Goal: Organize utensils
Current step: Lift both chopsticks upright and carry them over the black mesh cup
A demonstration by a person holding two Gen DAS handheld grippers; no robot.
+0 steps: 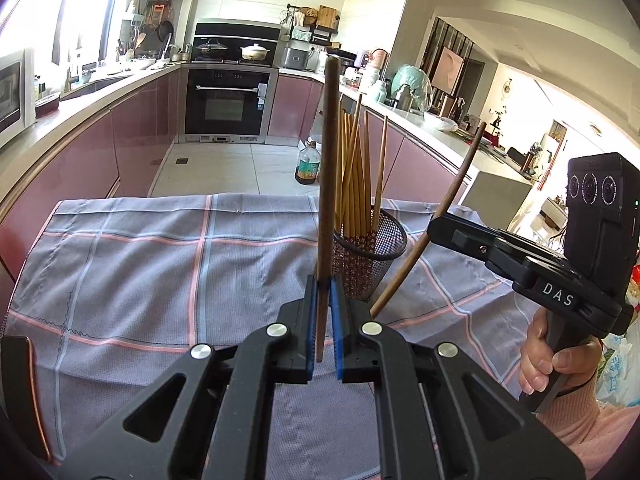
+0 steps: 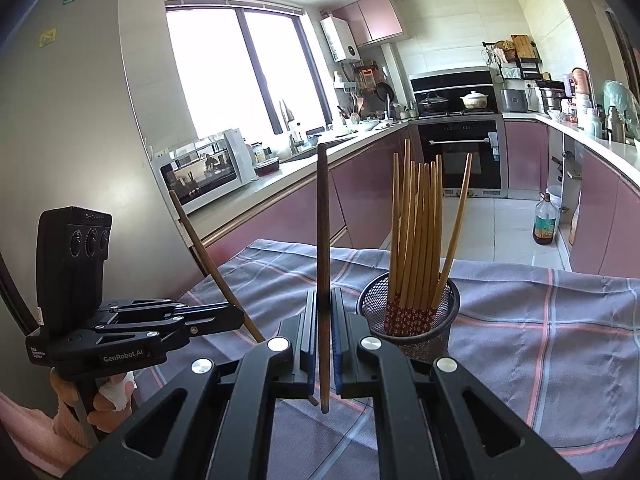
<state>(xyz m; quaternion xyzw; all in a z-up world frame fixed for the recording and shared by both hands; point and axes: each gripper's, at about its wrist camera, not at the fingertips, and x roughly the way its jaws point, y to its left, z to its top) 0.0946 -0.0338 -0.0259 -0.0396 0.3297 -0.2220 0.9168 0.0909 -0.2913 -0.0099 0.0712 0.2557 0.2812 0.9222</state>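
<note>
chopsticks [image 2: 416, 236] in mesh holder [image 2: 408, 312] on cloth [image 2: 540, 320]

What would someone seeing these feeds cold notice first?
Probably the dark wooden chopstick standing nearly upright, clamped in the left tool, and its twin held the same way in the right tool. Next, just beyond them on the checked cloth, the black mesh cup bristling with pale chopsticks.
</note>
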